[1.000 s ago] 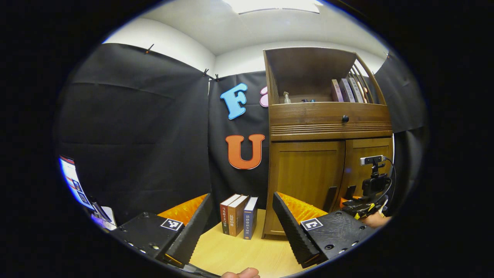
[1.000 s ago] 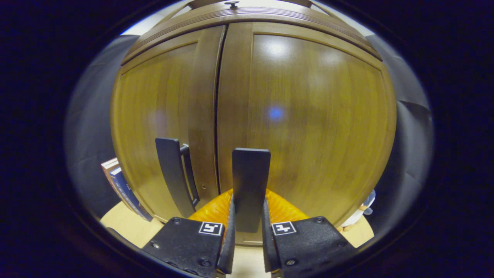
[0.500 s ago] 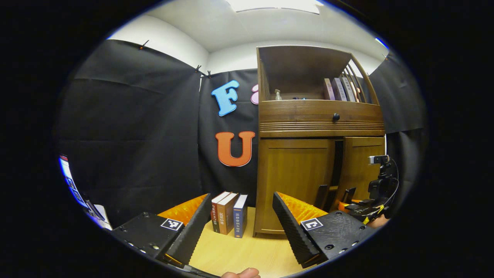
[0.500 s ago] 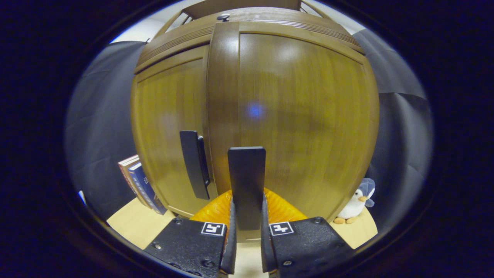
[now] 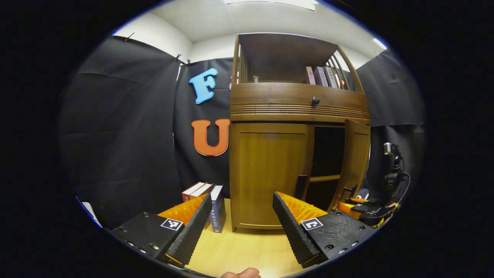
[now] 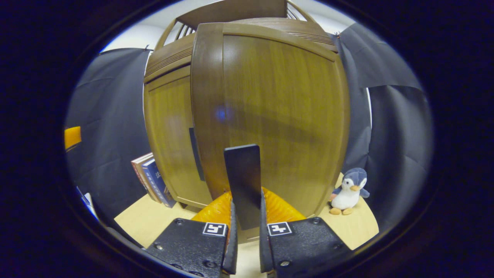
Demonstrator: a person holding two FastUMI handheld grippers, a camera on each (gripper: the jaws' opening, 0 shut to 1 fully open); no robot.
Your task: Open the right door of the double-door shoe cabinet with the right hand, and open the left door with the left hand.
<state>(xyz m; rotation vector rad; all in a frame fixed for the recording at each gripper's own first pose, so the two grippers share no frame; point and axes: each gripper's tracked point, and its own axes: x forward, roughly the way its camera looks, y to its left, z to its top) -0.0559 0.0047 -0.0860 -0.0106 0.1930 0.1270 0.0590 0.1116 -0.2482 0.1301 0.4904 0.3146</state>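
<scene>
The wooden shoe cabinet (image 5: 297,108) stands ahead in the left gripper view. Its left door (image 5: 268,173) is closed, with a black handle (image 5: 300,186) at its inner edge. Its right door (image 5: 357,154) stands swung out, showing a dark inside with a shelf (image 5: 325,178). My left gripper (image 5: 242,197) is open, short of the cabinet, holding nothing. In the right gripper view the right door (image 6: 278,112) is close in front, and my right gripper (image 6: 247,208) is shut on its black handle (image 6: 243,181). The left door (image 6: 170,135) sits behind to the left.
Three books (image 5: 210,202) stand upright on the light wooden floor (image 5: 239,251) left of the cabinet. A plush penguin (image 6: 349,191) sits by the cabinet's right side. Books (image 5: 322,75) line the top open shelf. A drawer knob (image 5: 315,100) sits above the doors.
The right door has swung from closed to well open, pulled by my right gripper on its handle. My left gripper has shifted so the cabinet sits more central; it stays open.
</scene>
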